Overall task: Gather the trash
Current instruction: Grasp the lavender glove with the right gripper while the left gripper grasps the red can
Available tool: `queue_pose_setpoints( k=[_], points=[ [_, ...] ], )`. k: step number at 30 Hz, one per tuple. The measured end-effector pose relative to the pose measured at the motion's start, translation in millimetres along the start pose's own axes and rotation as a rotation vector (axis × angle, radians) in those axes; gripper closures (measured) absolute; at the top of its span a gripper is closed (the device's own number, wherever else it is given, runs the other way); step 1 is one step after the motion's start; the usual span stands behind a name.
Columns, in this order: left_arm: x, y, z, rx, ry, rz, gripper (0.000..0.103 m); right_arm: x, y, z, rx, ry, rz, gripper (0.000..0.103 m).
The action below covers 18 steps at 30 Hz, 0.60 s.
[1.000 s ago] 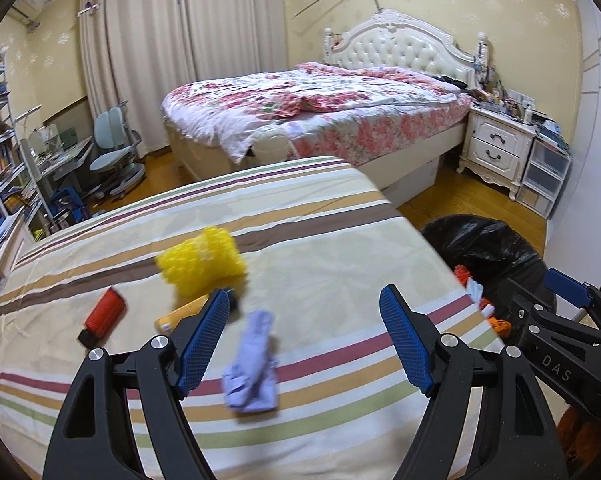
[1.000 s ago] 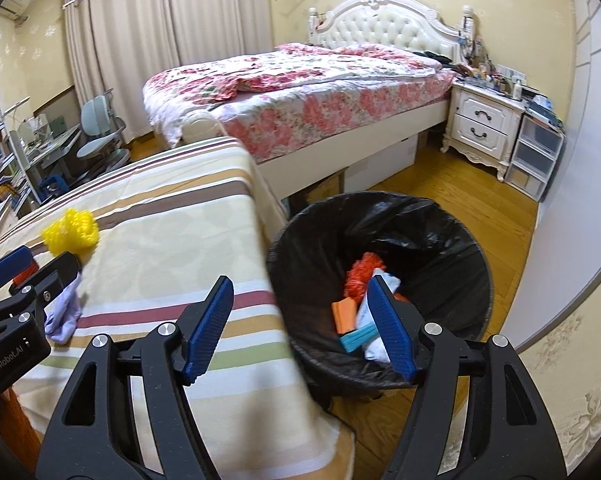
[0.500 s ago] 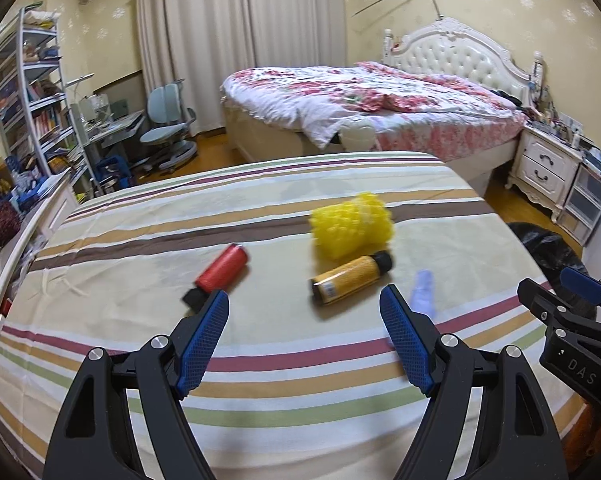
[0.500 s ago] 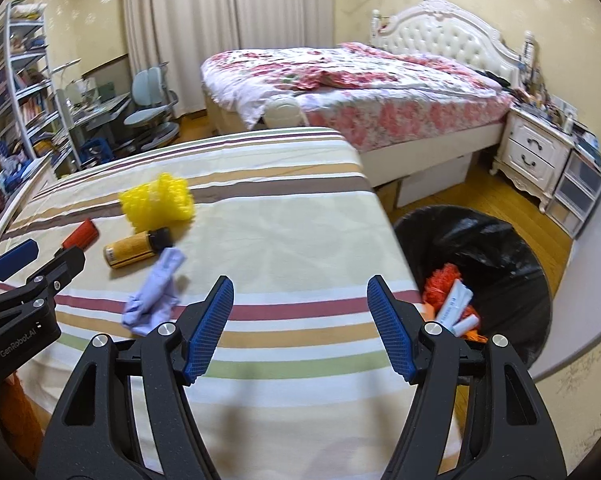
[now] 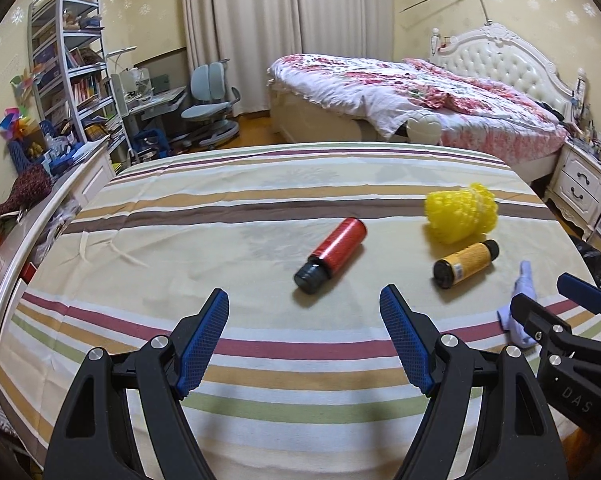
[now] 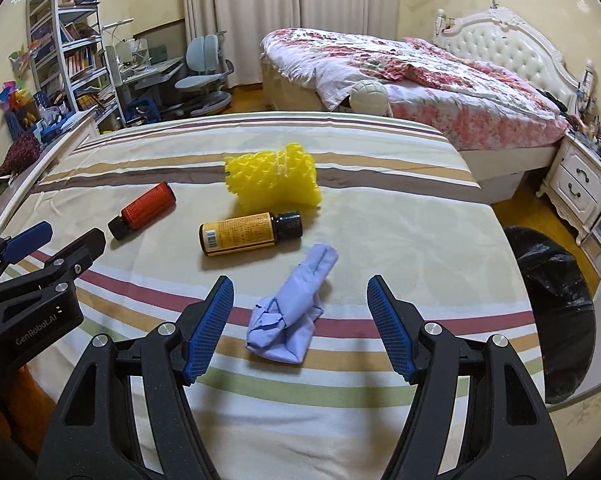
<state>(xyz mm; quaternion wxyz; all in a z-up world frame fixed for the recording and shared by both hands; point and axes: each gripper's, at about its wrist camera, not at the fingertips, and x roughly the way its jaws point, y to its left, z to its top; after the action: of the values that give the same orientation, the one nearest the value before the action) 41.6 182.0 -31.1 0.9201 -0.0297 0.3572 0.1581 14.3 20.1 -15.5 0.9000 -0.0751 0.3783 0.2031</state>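
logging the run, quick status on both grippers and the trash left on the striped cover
Left gripper open, empty. Right gripper open, empty, blue tissue wad ahead. Red bottle, yellow bottle, yellow mesh uncollected. Nothing blocking.

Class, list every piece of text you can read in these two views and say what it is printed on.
"DAS" on the black right gripper body.
"GenRobot.AI" on the black left gripper body.
Yellow-labelled dark bottle: barcode and print, too small to read.
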Motion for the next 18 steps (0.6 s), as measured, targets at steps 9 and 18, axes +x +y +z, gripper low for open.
queue_pose_setpoints(
  k=[9,18],
  points=[
    [12,3,4,0.001,0.017,-0.011,0.027,10,-10,-5,0.008,0.052,-0.036,0.037],
    [31,-6,13,0.032,0.042,-0.022,0.027,14,-31,-6,0.027,0.068,-0.051,0.060]
  ],
)
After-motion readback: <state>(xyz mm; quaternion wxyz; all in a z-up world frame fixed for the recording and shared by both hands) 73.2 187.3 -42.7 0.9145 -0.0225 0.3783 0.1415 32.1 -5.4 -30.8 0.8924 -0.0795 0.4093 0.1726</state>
